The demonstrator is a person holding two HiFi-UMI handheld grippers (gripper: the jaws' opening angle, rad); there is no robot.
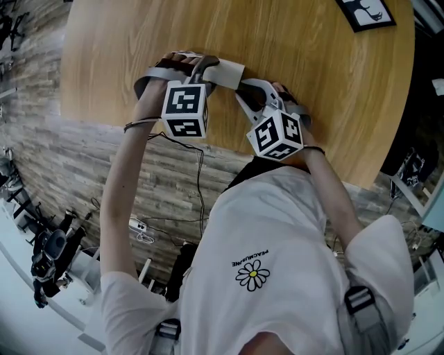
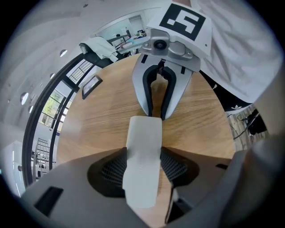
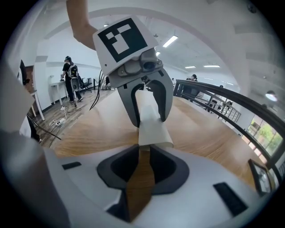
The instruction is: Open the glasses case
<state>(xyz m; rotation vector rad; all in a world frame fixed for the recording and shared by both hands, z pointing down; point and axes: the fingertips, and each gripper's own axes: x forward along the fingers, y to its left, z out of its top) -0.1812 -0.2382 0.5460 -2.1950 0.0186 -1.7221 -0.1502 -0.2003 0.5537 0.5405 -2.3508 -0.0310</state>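
Two hand-held tongs meet over a pale grey glasses case [image 2: 143, 147] lying flat on a round wooden bench [image 1: 291, 48], near the bench's 6 o'clock edge, where a person in a white T-shirt [image 1: 277, 263] leans over it. The left tongs [image 2: 142, 167] are clenched across the case's width, with a ribbed dark pad pressed to each long side. The right tongs [image 3: 142, 153] come in from the opposite end. Their jaws are drawn almost together and nipped onto the thin lip of the case's end, which flares slightly upward there.

In the head view the left tongs stand at 9 o'clock of the case and the right tongs at 4 o'clock, each topped by its marker cube. A black-framed card [image 1: 364, 12] lies at the bench's 1 o'clock edge, well apart from the case.
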